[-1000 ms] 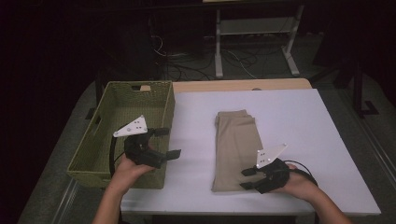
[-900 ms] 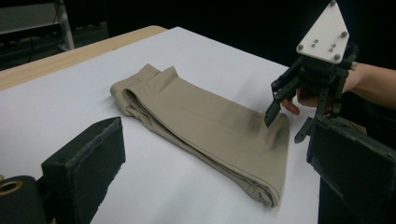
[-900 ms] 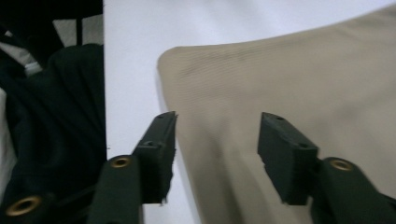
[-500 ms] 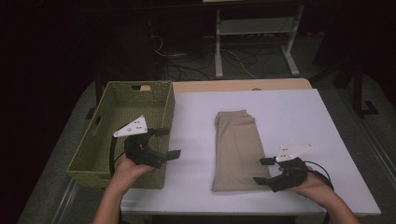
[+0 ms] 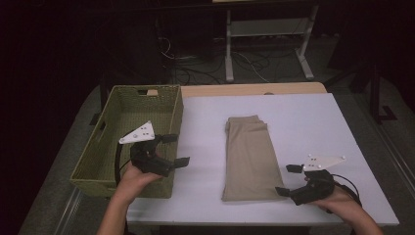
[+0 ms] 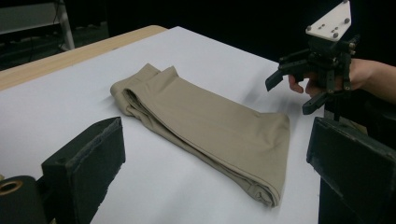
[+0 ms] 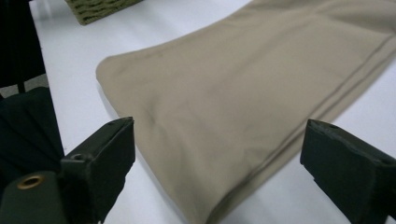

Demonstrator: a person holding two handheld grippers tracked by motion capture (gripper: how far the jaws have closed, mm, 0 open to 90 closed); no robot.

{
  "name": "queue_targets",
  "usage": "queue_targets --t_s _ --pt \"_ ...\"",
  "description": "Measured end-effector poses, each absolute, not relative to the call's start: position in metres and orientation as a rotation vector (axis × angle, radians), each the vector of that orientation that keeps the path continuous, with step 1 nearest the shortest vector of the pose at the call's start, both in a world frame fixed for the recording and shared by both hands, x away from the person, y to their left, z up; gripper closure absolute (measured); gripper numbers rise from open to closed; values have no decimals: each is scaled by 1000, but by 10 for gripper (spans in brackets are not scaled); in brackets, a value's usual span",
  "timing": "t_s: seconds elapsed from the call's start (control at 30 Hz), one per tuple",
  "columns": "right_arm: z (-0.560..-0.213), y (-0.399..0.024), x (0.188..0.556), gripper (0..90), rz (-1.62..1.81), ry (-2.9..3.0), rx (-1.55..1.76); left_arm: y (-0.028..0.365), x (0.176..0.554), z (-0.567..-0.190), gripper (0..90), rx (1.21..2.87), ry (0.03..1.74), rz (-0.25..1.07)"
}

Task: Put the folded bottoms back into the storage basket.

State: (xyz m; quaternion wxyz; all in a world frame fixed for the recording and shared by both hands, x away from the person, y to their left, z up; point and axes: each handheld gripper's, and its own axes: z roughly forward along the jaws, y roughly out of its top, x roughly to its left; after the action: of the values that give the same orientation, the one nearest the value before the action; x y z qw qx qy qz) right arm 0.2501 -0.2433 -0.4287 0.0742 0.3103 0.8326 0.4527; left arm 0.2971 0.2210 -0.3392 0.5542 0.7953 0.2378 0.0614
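From the high view we see the folded khaki trousers (image 5: 248,156) lying lengthwise in the middle of the white tabletop (image 5: 313,127), with the woven basket (image 5: 108,131) standing at the tabletop's left end. Our right gripper (image 5: 288,180) sits just right of the trousers' near end, its fingers spread wide after just opening, with nothing clamped between them. The right gripper view adds what the high view cannot: the folded edge and layered hem of the cloth lie close ahead of the fingers (image 7: 100,156), untouched. The left gripper view looks across the trousers (image 6: 205,126) to the right gripper (image 6: 299,91) beyond. Our left gripper (image 5: 176,149) hovers at the basket's near right corner, fingers apart and empty. Bare tabletop lies between the basket and the trousers and to their right. Beyond the tabletop the room is dark, with cables and a metal stand (image 5: 266,34) on the floor.
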Motion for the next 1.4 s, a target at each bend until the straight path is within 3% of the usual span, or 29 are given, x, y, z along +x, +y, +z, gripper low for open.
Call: queue_targets --t_s 0.23,1.0,1.4 --pt "-437 -249 243 0 1361 2454 991 221 297 -339 47 1878 563 145" --pt "-446 -241 243 0 1311 2517 928 213 295 -337 66 1929 586 184" --pt "-444 -243 243 0 1326 2506 935 188 286 -328 2 1879 525 166"
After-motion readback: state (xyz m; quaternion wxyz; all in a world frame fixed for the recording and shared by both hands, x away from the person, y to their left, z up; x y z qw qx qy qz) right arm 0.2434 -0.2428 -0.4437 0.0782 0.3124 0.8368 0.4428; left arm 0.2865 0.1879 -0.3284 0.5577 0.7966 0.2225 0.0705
